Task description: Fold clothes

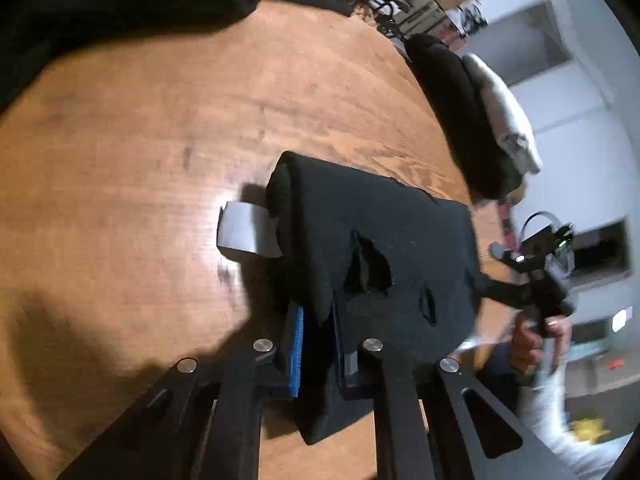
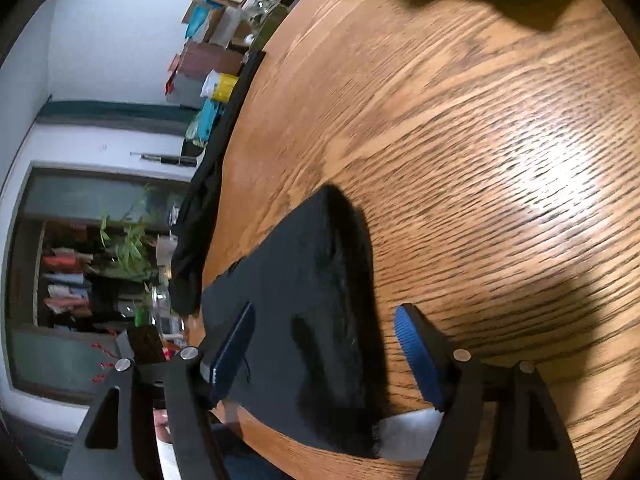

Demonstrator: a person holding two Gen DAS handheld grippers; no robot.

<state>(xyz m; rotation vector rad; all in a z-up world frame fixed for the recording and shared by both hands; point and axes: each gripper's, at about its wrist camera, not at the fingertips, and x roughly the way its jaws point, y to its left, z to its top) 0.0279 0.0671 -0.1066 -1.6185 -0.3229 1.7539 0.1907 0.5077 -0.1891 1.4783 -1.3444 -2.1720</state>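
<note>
A black garment [image 1: 372, 248], already doubled into a compact block with a pale tag [image 1: 246, 234] poking out from one end, lies on the wooden worktop [image 1: 140, 140] close to its near edge. The left gripper [image 1: 320, 344] has its blue-padded fingers [image 1: 297, 352] closed on the near edge of that block, cloth pinched between them and a loose flap hanging below. The right gripper [image 2: 324, 354] sits low over the same garment [image 2: 296, 300] with its fingers [image 2: 418, 356] spread wide on either side of the cloth, holding nothing; in the left view it shows beyond the garment's far side, in the person's hand [image 1: 532, 340]. Further dark clothing lies heaped at the back of the worktop [image 1: 100, 4], and a folded stack [image 1: 476, 120] of dark and pale pieces rests near the worktop's far edge (likely finished items, though that is only a guess). The scene fits either a last fold being pressed flat or the folded bundle being taken up for stacking; the blur suggests motion, but not which way. Whichever it is, the pinched layers must be kept together so the block does not spring open, and the dangling flap needs watching.
</note>
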